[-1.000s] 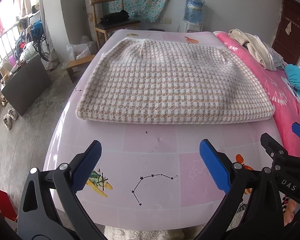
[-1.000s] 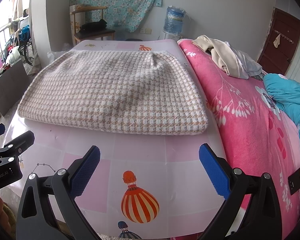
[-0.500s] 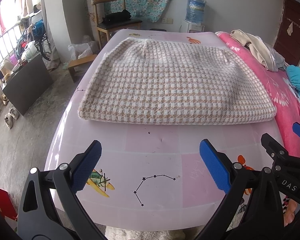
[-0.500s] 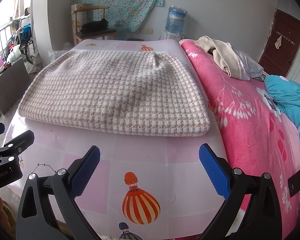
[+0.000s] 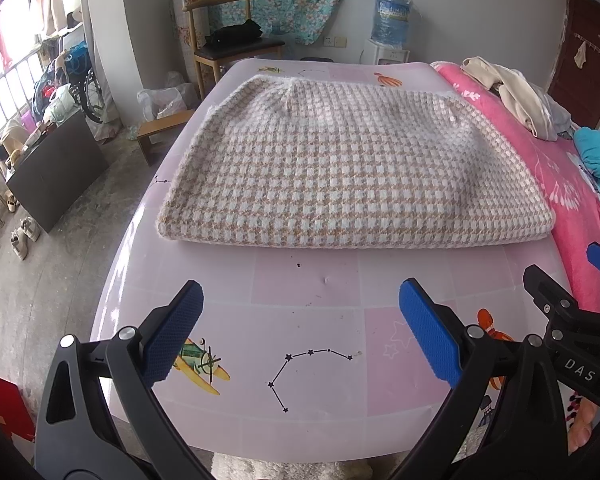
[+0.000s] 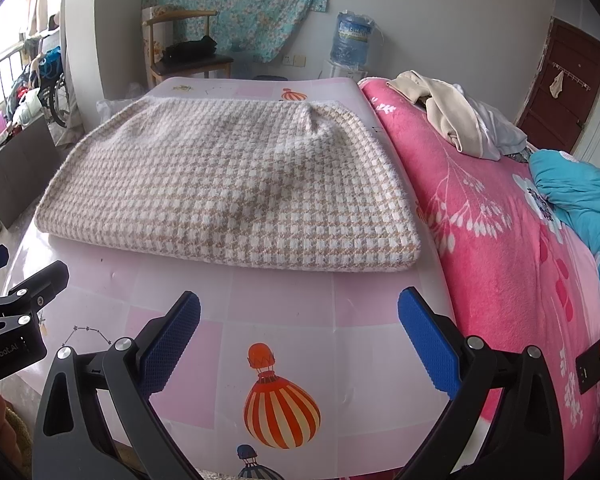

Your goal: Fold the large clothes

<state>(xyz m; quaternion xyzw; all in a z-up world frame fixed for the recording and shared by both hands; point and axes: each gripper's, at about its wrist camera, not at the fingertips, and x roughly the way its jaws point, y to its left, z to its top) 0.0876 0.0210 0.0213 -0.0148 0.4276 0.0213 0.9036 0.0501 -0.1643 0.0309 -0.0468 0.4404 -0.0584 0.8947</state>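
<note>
A beige-and-white houndstooth garment (image 5: 352, 168) lies folded flat on the pink patterned sheet (image 5: 308, 324), its thick folded edge facing me. In the right wrist view the same garment (image 6: 228, 184) fills the middle of the bed. My left gripper (image 5: 300, 320) hovers open over bare sheet, short of the garment's near edge, with nothing between its blue pads. My right gripper (image 6: 300, 328) is open too, above the balloon print and just short of the garment's near right corner. Each gripper shows at the edge of the other's view.
A pink floral blanket (image 6: 492, 216) lies right of the sheet, with a pile of beige clothes (image 6: 444, 116) and a teal quilt (image 6: 580, 196) on it. A wooden chair (image 5: 228, 44), a water jug (image 5: 392, 20) and floor clutter stand behind and to the left.
Both views have drifted slightly, so the garment sits a little lower and closer. Both grippers stay open and hold nothing.
</note>
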